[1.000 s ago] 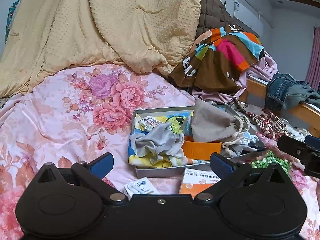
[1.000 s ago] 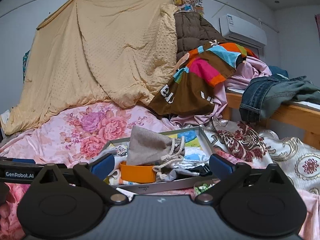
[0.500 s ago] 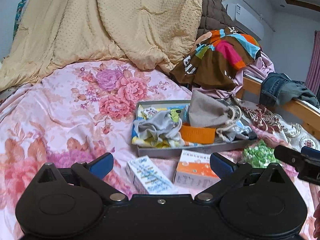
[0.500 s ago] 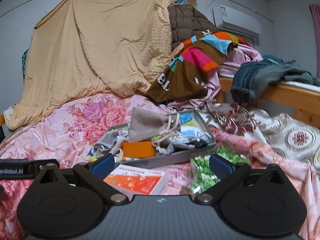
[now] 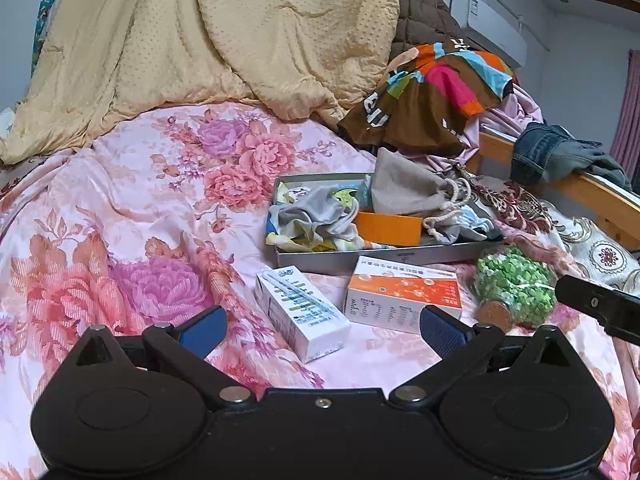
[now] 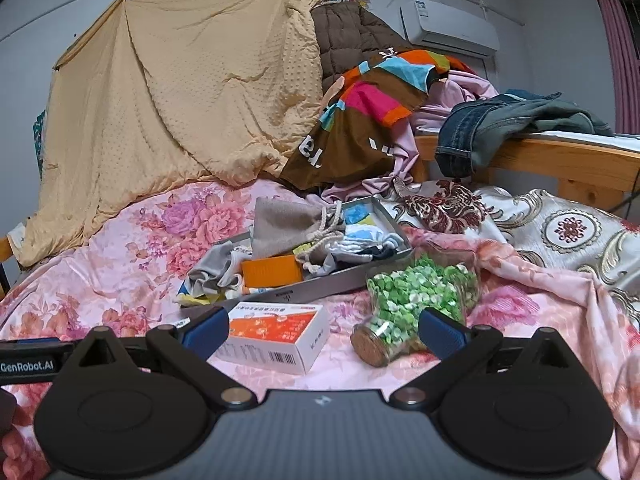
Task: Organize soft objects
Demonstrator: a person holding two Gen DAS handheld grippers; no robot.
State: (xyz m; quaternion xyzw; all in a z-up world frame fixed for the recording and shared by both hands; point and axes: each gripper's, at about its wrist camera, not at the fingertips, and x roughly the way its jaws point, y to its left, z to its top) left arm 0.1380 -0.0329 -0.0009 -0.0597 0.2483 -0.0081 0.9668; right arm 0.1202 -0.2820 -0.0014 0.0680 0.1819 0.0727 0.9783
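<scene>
Both tongs are wide and hold nothing. The left tongs [image 5: 322, 326] hang low over the bed [image 5: 120, 248], just above the white box [image 5: 300, 312]. The right tongs [image 6: 322, 330] hang between the orange box [image 6: 276, 338] and the jar [image 6: 412, 304] of green bits.

The soft things sit in the tray [image 5: 384, 254]: a gray cloth [image 5: 316, 218], a tan bag [image 5: 408, 194] w/ a rope, and socks [image 6: 368, 242] at the far end. An orange block [image 5: 388, 229] leans in the middle of them.

I think the step now is to pick 1 soft thing and go for it. To do it well:
- Go over the 2 boxes and the jar, not thru them. The jar lies on its side and may roll.
- Pinch a thick fold, not a thin edge, or the cloth slips out.
- Lift slow. The rope may snag on the socks.
- Use the other tongs to hold the tray down if it slides.

Hard to see:
- What lies under the gray cloth, only yellow and blue bits peek out.
- How many socks there are.
- The words on the boxes are too small to read.
- The tong bodies block the bed close to the cams.
- In the left view the right tongs are cut off at the edge.
</scene>
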